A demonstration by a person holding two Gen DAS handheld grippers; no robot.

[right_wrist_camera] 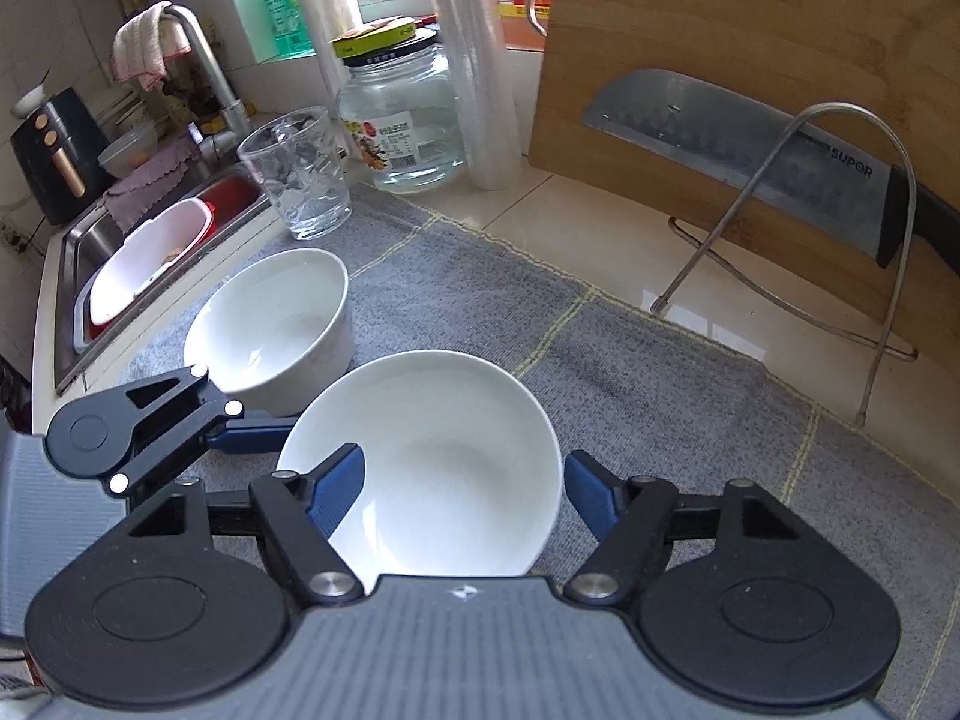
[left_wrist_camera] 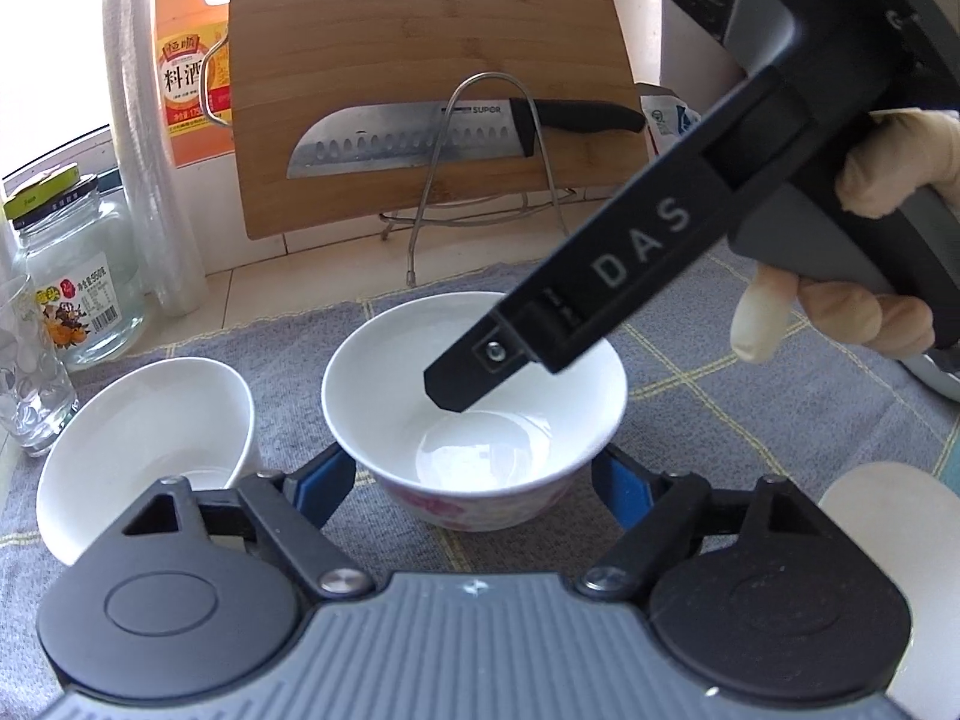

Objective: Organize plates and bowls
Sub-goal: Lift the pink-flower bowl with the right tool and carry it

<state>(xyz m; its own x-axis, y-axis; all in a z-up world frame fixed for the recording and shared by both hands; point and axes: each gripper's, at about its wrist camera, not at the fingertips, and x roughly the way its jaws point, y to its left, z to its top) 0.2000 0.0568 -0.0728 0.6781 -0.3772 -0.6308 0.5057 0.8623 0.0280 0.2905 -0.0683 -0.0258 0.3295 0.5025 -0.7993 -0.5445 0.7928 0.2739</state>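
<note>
Bowls first: the flowered bowl (left_wrist_camera: 474, 396) sits upright on the grey cloth (left_wrist_camera: 750, 360), with a plain white bowl (left_wrist_camera: 144, 438) just beside it on its left. My left claw (left_wrist_camera: 474, 474) has its blue pads close against both sides of the flowered bowl, low on its wall, but I cannot tell whether they press. Its camera shows what the other misses: one black finger (left_wrist_camera: 462, 378) of my right claw dipping into that bowl's hollow, my gloved hand (left_wrist_camera: 864, 300) on the handle, and the pink pattern outside the bowl. My right claw (right_wrist_camera: 462, 480) stands apart, gripping nothing, its left pad over the inside of the bowl and its right pad just outside the rim. Only its camera shows the sink (right_wrist_camera: 78, 252) with a white tub (right_wrist_camera: 144, 264), the tap (right_wrist_camera: 204, 54) and a drinking glass (right_wrist_camera: 297, 174).
</note>
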